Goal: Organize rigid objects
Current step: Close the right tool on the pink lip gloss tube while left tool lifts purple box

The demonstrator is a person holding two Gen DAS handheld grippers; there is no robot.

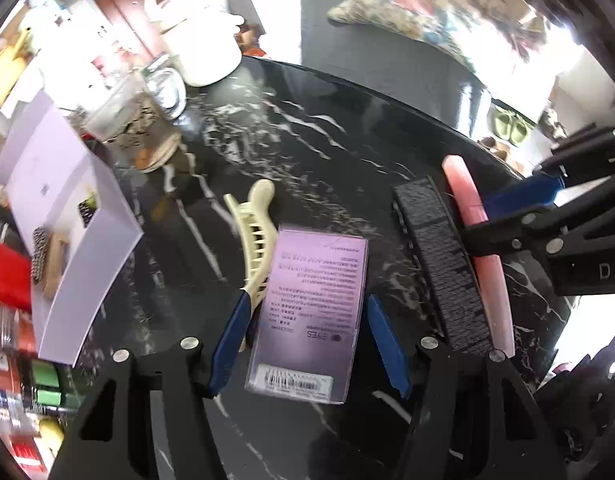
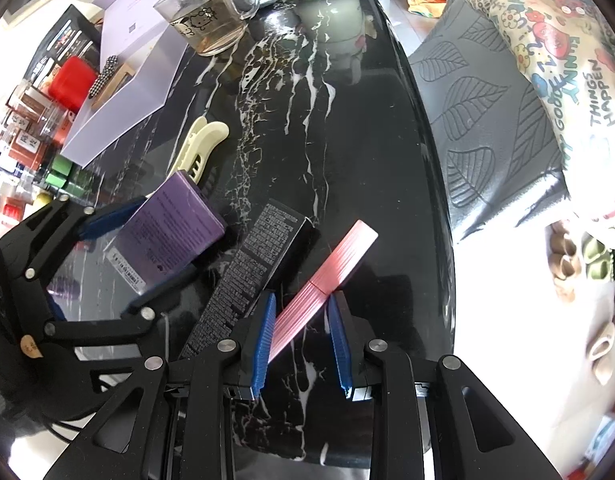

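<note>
I am working over a black marble surface (image 2: 347,152) veined in white, glossy enough to mirror the bright room. My left gripper (image 1: 307,344) stands open around a purple box (image 1: 311,312) lying flat on the surface, its blue pads clear of the box's sides. A cream hair claw clip (image 1: 253,236) lies just beside the box, touching its left edge. My right gripper (image 2: 301,344) is closed on a ribbed pink bar (image 2: 323,284), next to a long black box (image 2: 247,276). Along the far left edge sit an open lavender box (image 2: 131,64), a glass mug (image 2: 205,20) and a white kettle (image 1: 199,32). Beyond the surface, a grey leaf-patterned sofa (image 2: 487,120) holds a printed cushion (image 2: 555,64).
</note>
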